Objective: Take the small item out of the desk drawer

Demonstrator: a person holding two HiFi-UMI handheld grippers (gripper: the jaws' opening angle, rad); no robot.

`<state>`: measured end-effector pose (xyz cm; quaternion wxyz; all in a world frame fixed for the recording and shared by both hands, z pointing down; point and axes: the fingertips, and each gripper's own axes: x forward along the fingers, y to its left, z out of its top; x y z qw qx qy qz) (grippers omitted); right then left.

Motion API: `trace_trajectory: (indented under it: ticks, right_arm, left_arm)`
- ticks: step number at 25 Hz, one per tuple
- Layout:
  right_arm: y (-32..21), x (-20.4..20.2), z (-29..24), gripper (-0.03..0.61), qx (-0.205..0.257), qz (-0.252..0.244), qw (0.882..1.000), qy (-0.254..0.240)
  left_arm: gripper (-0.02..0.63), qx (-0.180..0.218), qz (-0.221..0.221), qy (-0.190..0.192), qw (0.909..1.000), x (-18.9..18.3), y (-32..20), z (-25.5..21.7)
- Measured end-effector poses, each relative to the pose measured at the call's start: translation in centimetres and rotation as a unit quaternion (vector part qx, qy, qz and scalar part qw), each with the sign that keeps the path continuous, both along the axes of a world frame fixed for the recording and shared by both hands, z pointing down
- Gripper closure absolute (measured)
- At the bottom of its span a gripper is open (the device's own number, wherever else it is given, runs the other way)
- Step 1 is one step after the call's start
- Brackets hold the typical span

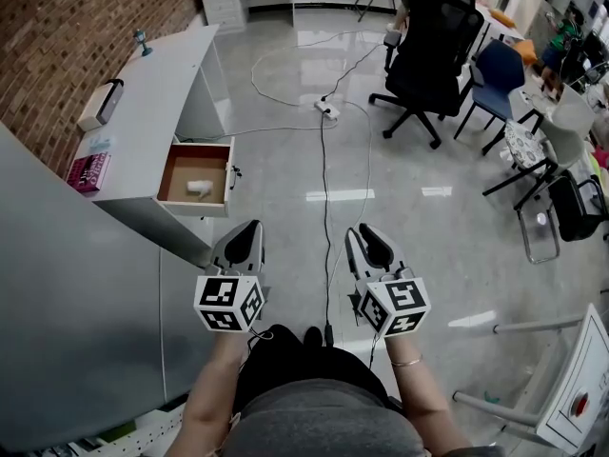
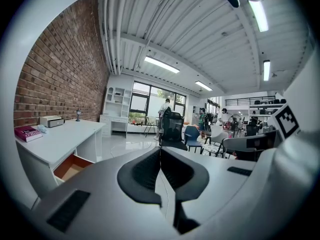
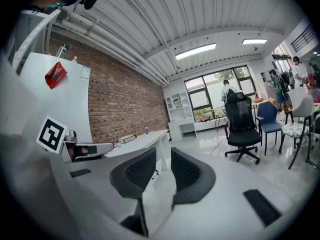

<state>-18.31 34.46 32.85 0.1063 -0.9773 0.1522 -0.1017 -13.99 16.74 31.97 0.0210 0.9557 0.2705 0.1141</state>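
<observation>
As the small item (image 1: 200, 188) lies in the drawer (image 1: 175, 172) — the right gripper (image 1: 362, 235) gapes.

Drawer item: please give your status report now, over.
Left gripper shut, empty; right gripper open, empty. Small white item lying in open drawer, untouched. Nothing covers it.

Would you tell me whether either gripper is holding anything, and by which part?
Nothing is held: the left gripper is shut, the right gripper open, both empty.
</observation>
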Motion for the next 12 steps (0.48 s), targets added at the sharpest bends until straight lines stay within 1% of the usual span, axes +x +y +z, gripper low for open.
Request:
trace_trajectory:
  ticks: [8, 12]
  right_arm:
    - [0.2, 1.2, 0.8, 0.472, 0.006, -0.003, 1.000, -0.010]
    - [0.2, 3.0, 1.2, 0.466, 0.005, 0.003, 1.000, -0.015]
  left_arm:
    - [0.591, 0.006, 0.001, -0.009, 0.9999, 1.2, 0.1, 0.8]
    - [0.591, 0.007, 0.005, -0.014, 0.9999, 3.1, 0.1, 1.3]
